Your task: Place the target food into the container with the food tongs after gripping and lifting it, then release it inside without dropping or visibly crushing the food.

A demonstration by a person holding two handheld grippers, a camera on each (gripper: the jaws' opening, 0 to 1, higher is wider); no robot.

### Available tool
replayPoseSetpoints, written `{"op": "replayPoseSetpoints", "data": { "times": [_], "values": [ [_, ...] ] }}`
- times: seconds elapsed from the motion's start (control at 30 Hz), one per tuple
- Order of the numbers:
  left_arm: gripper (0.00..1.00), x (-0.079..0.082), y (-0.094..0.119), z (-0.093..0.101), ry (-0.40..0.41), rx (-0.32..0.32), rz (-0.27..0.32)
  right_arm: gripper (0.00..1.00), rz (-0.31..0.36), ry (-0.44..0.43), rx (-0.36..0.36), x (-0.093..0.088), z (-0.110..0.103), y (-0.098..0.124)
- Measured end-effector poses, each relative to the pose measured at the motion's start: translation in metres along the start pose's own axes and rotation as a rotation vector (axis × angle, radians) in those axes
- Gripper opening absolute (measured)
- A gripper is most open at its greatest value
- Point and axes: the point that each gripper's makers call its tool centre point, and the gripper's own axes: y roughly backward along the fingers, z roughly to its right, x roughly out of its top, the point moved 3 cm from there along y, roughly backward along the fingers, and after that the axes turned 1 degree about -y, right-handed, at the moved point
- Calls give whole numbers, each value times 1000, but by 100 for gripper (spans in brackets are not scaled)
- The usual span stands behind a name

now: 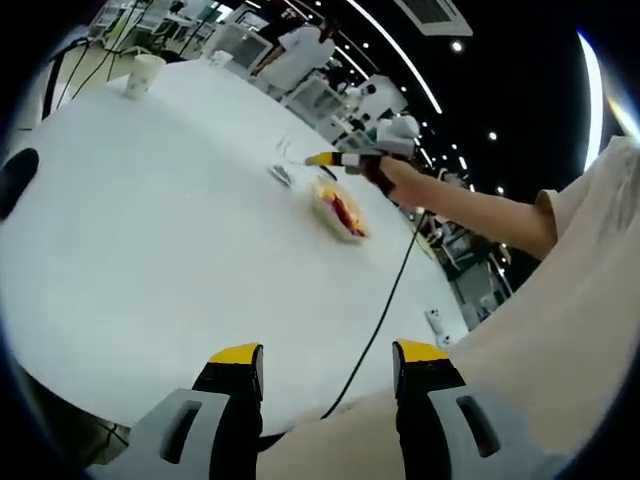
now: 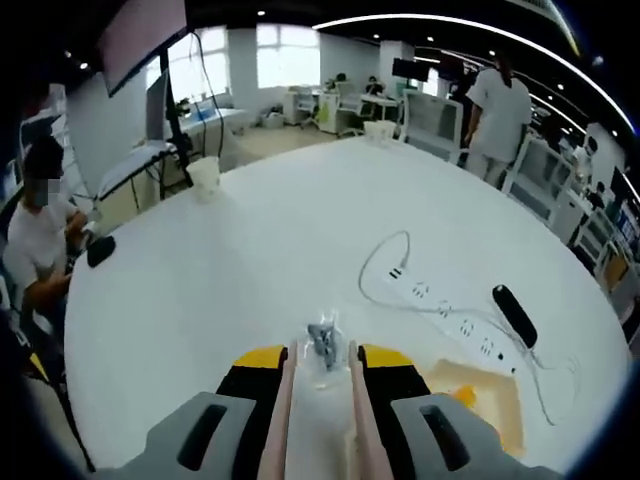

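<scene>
Yellow-tipped right gripper (image 2: 320, 362) clamps the food tongs (image 2: 321, 400) over the white tabletop (image 2: 250, 260) beside the container (image 2: 490, 395); left gripper (image 1: 327, 352) gapes wide at the tabletop's near edge.

No text, label, brand, number or sign can be read in either view; any surfaces that might carry print are too small or blurred to make out.

White power strip (image 2: 445, 305) and black remote (image 2: 514, 314) side by side, paper cup (image 2: 205, 177) well apart.
</scene>
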Motion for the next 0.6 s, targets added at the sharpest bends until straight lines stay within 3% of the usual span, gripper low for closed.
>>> {"op": "replayPoseSetpoints", "data": {
  "times": [0.37,0.6],
  "values": [
    [51,1,2,-7,15,13,-2,27,-19,30,14,1,-2,-18],
    [51,0,1,-8,28,14,-6,28,-46,99,9,-3,0,-29]
  ]
}}
